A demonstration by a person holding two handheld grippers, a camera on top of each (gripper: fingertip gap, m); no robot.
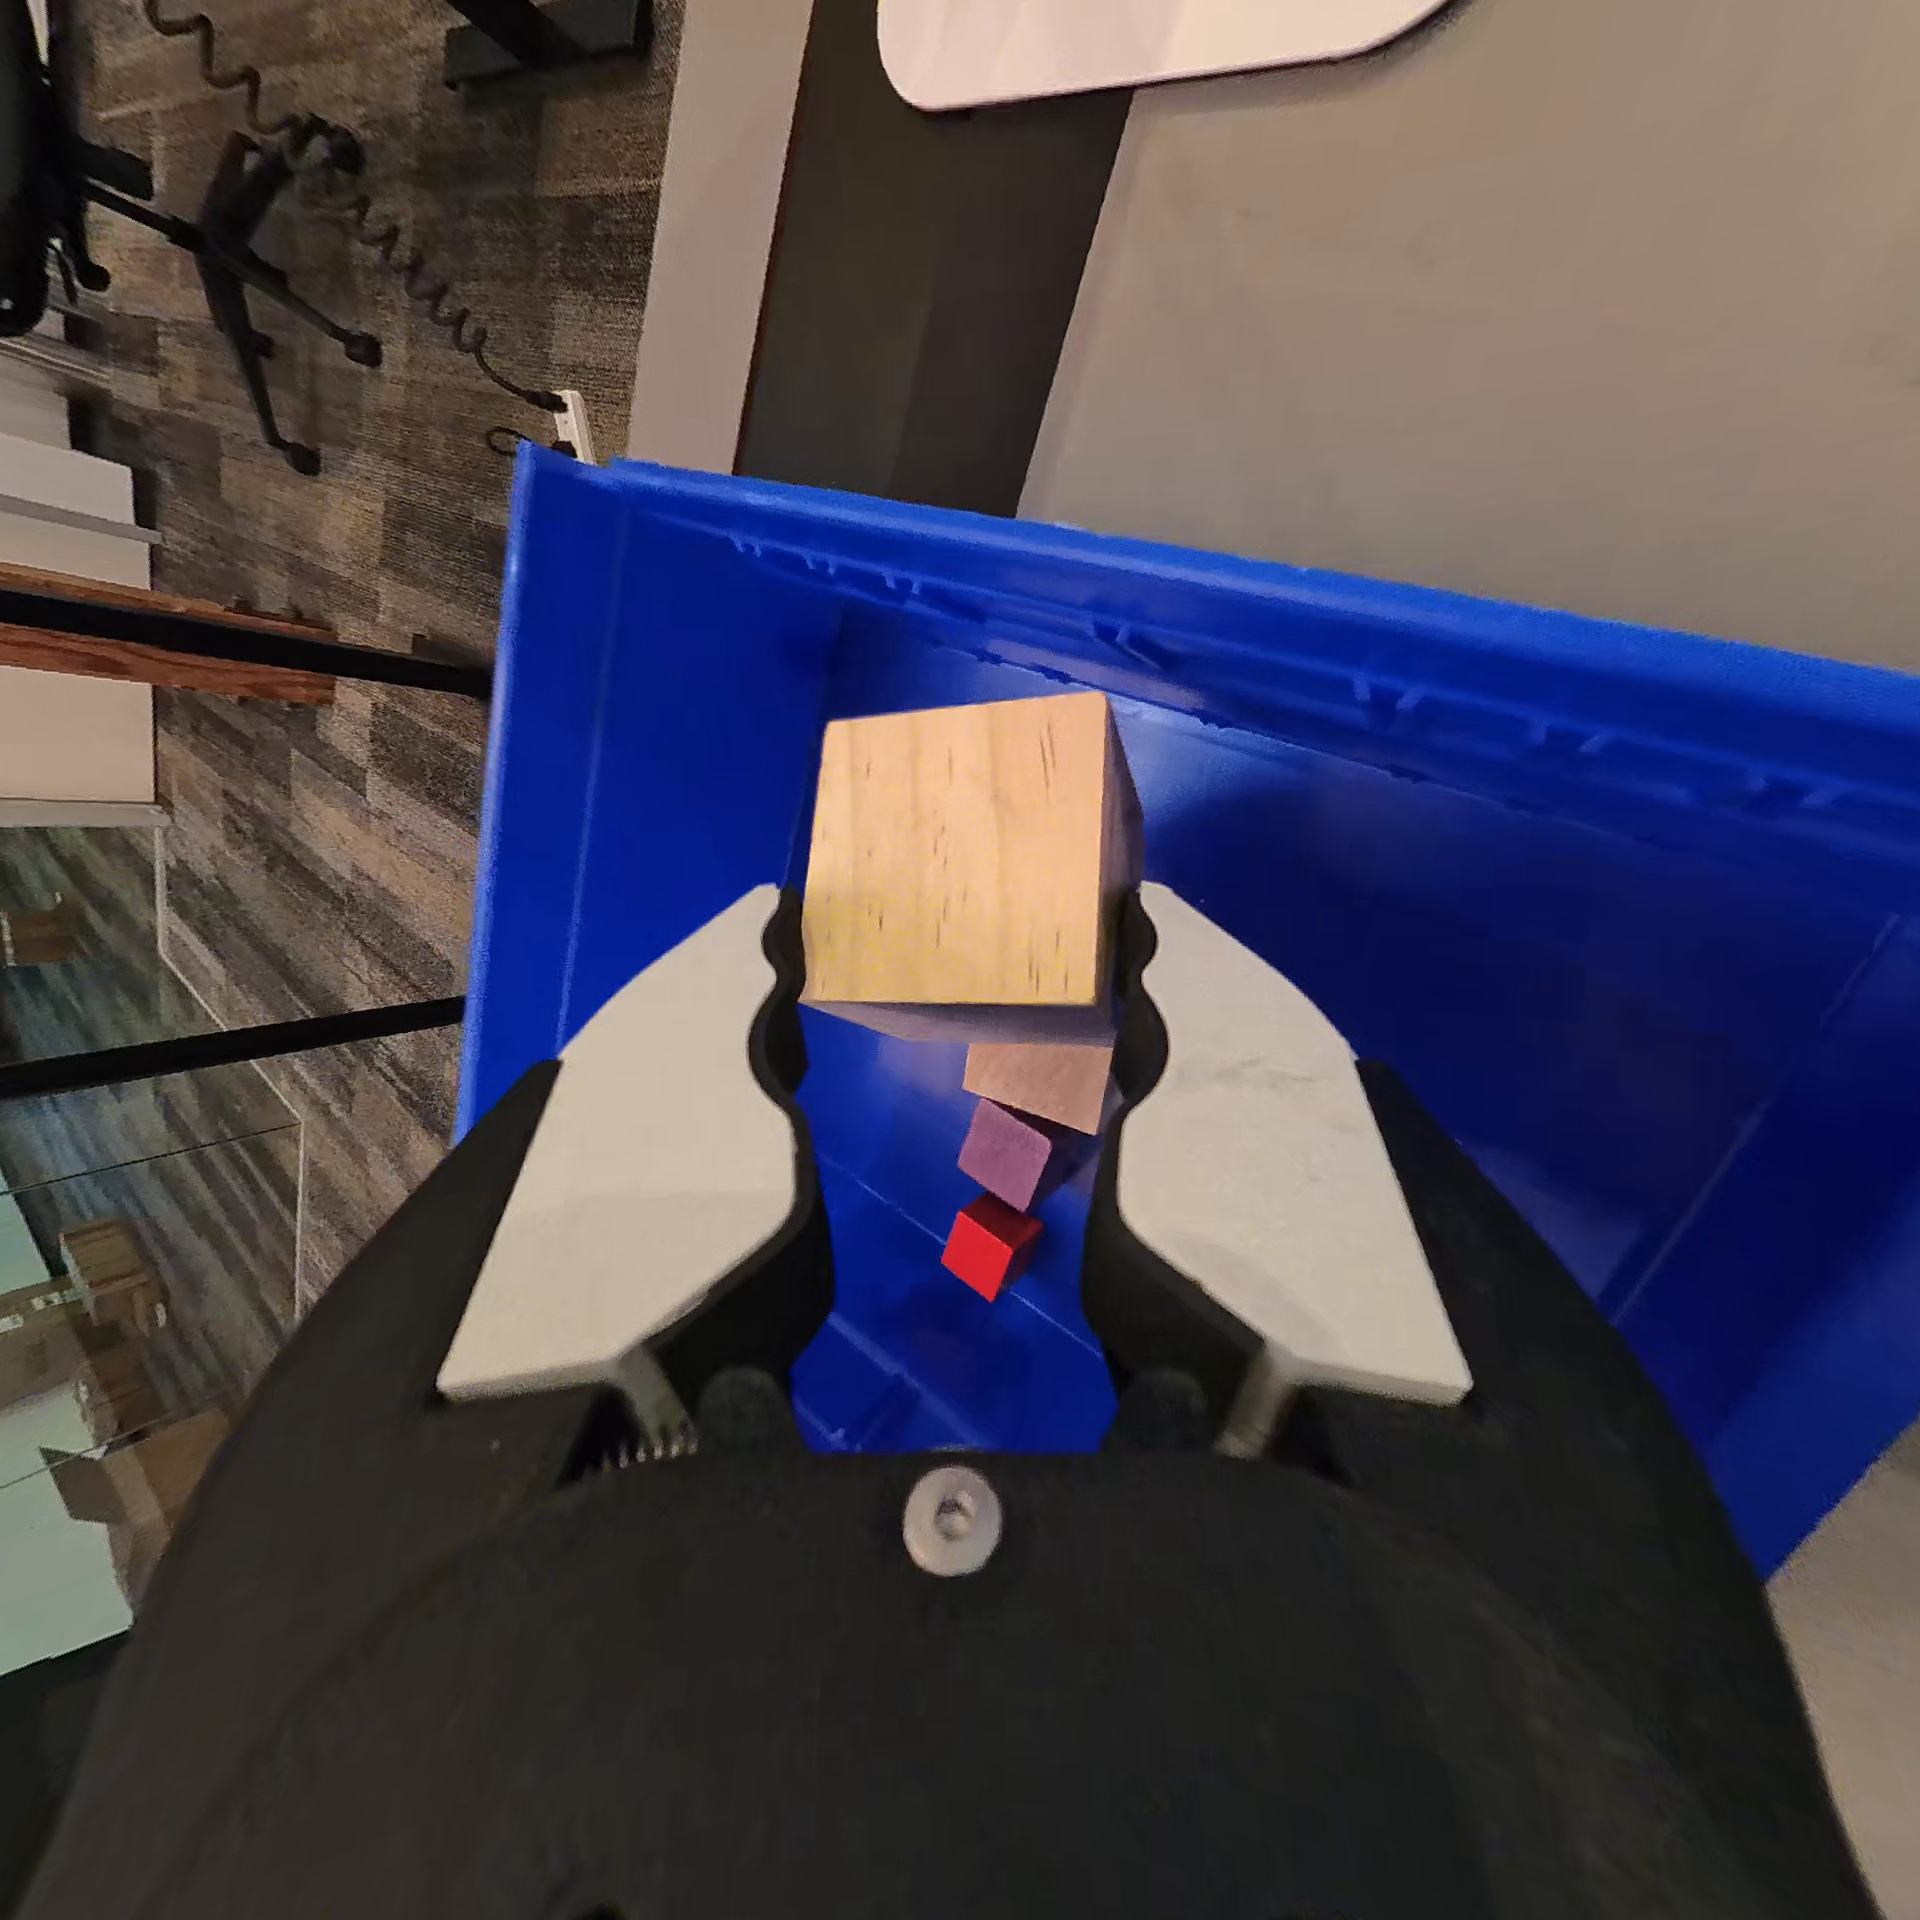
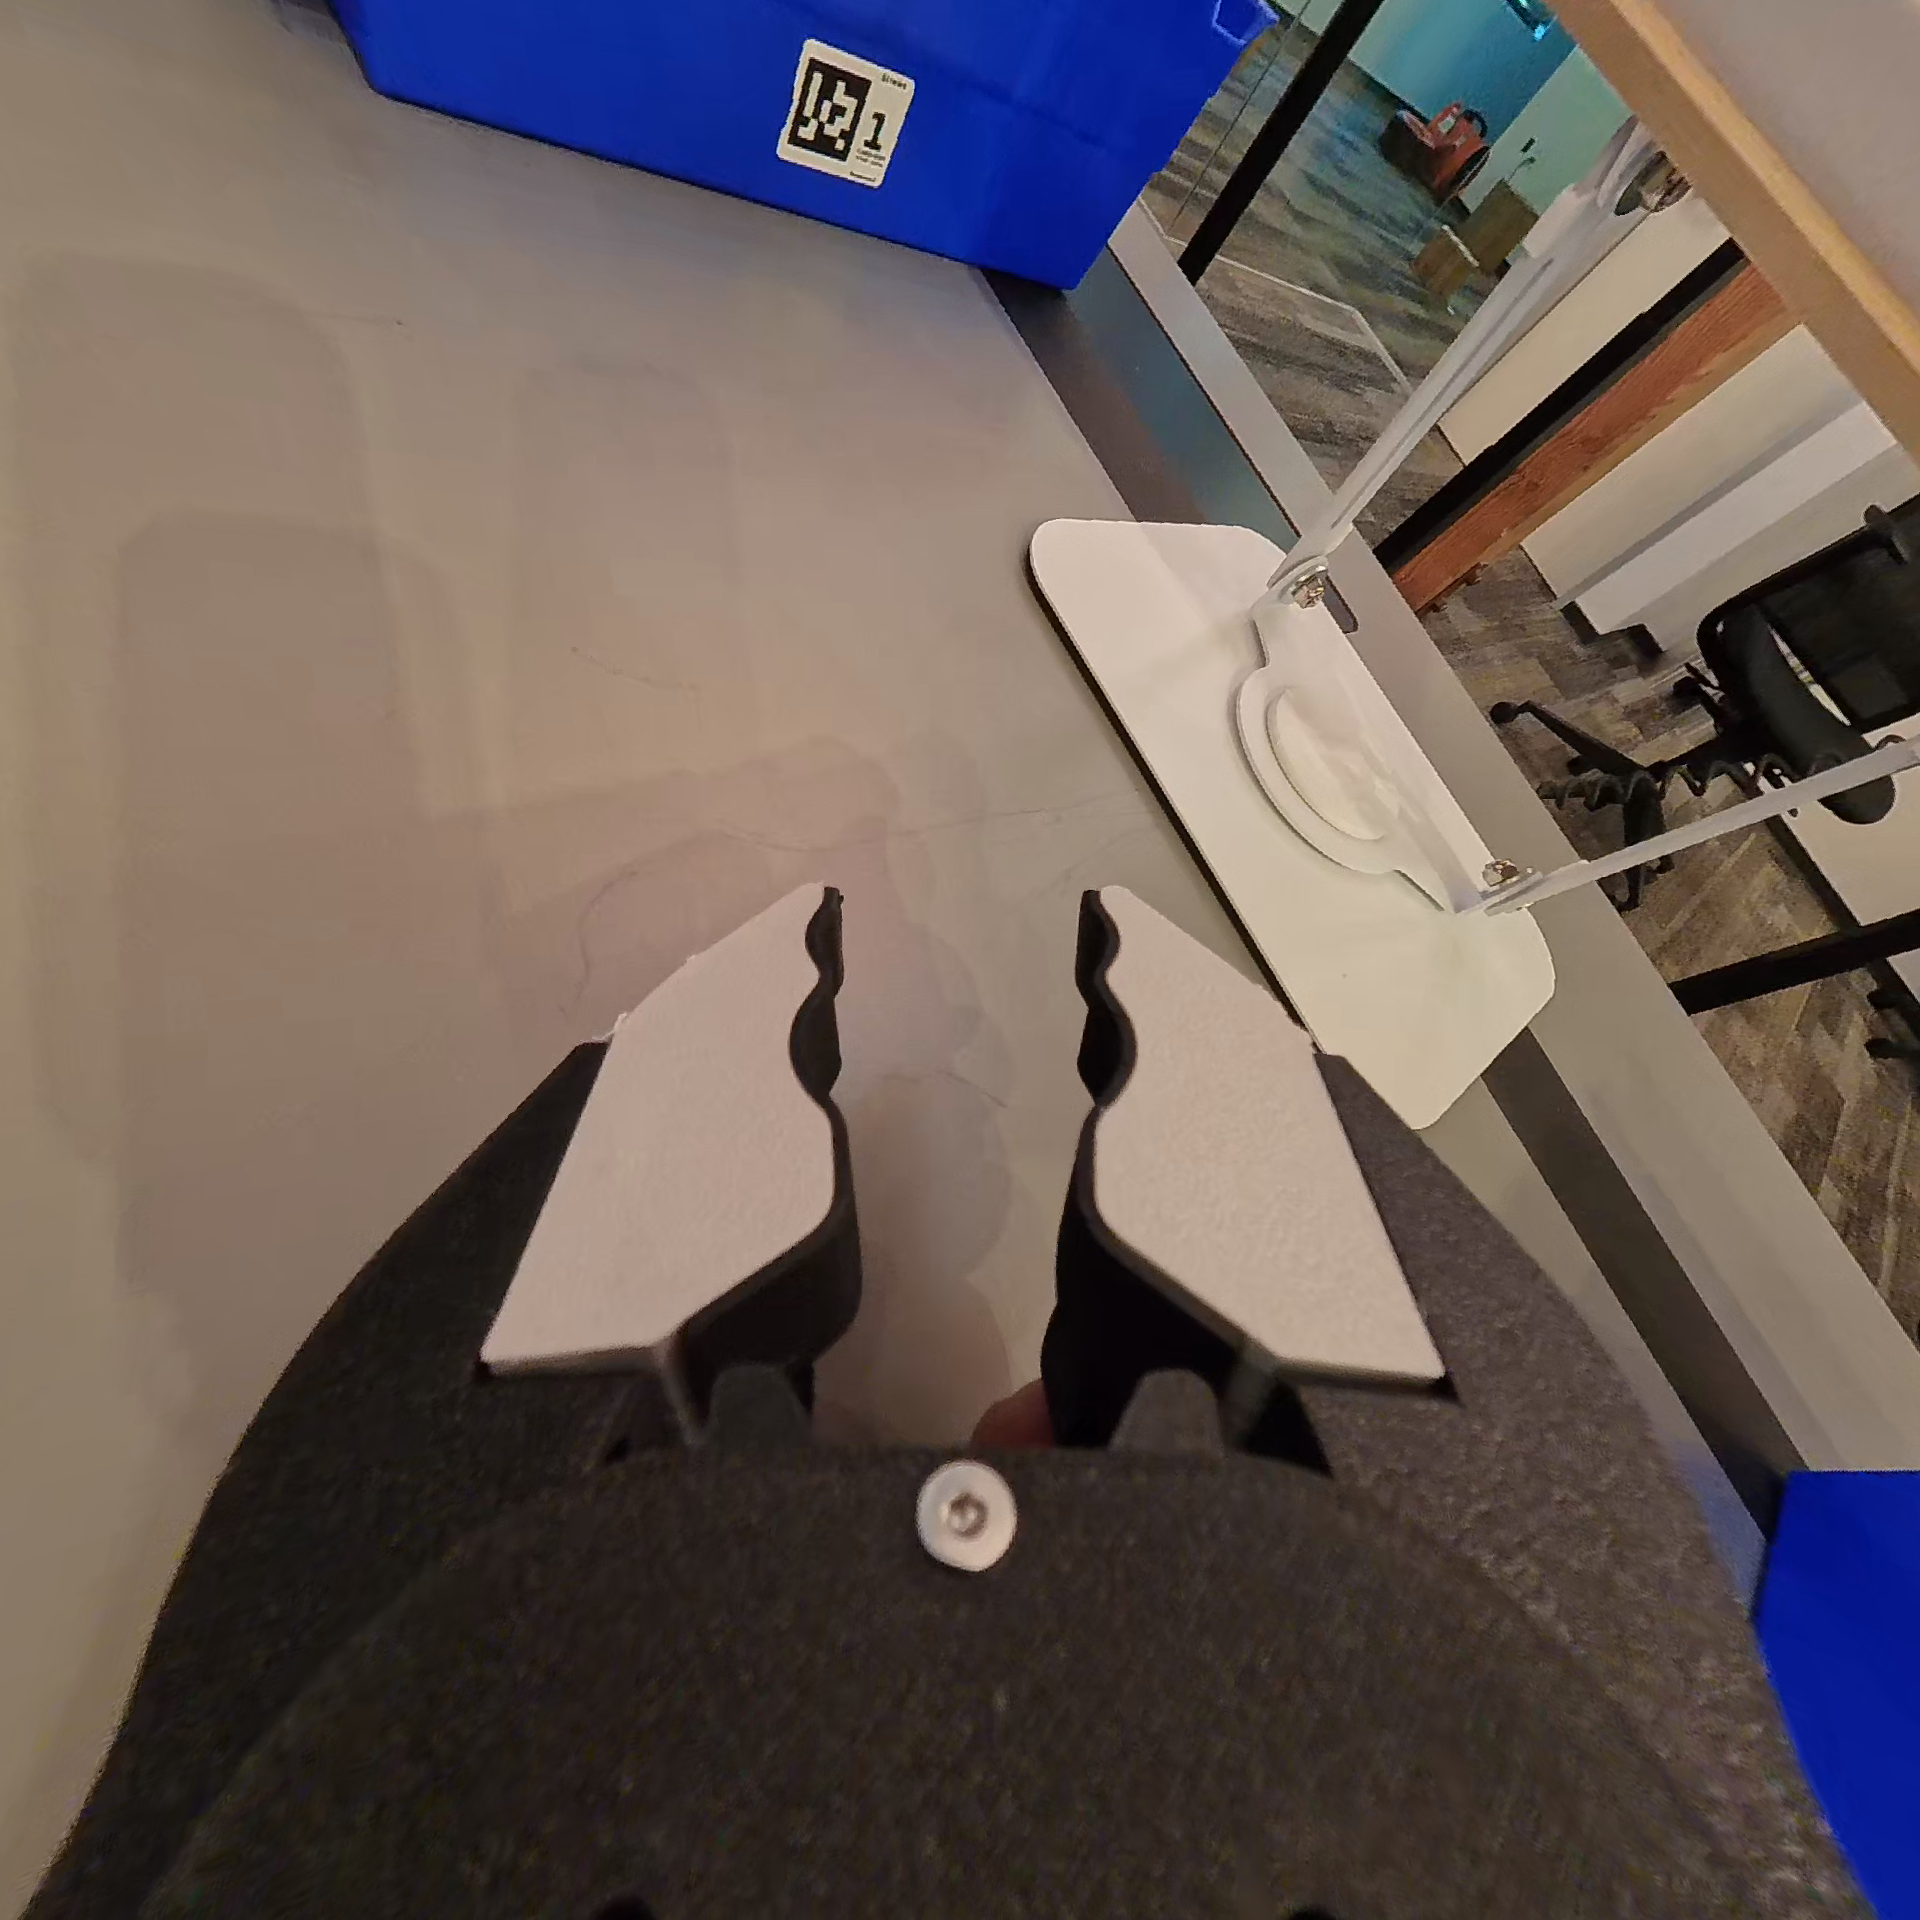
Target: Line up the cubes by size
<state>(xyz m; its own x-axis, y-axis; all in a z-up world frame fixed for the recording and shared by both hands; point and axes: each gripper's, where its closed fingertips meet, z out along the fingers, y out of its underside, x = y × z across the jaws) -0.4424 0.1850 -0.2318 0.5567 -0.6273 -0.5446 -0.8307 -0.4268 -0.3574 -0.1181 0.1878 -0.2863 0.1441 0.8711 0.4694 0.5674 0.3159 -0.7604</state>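
The large wooden cube [image 1: 961, 852], pale with fine dark grain flecks and sharp edges, sits clamped between the black wavy pads of the left tongs [image 1: 961, 940], one pad pressed to each side face. It hangs above the floor of a blue plastic bin [image 1: 1455, 935], near one inner corner. Below it on the bin floor three more cubes lie in a row, shrinking with each step: a mid-sized plain wooden cube [image 1: 1039, 1086], then a matte purple cube [image 1: 1006, 1153], then a small glossy red cube [image 1: 987, 1247]. The wooden and purple ones look to be touching; the red one lies just beside the purple. The bin walls are smooth, with a ribbed rim.

The right tongs [image 2: 956, 935] stand apart, bare, over the smooth grey bench [image 2: 416, 623]. Their fingers [image 2: 727, 1122] have flat, finely grained grey faces and scalloped black pads. Farther off on the bench stands another blue bin [image 2: 675, 104] bearing a white sticker [image 2: 845, 114] with a black square-pattern marker and small print. At the bench edge lies a white rounded plate [image 2: 1195, 644] with two thin struts screwed to it.
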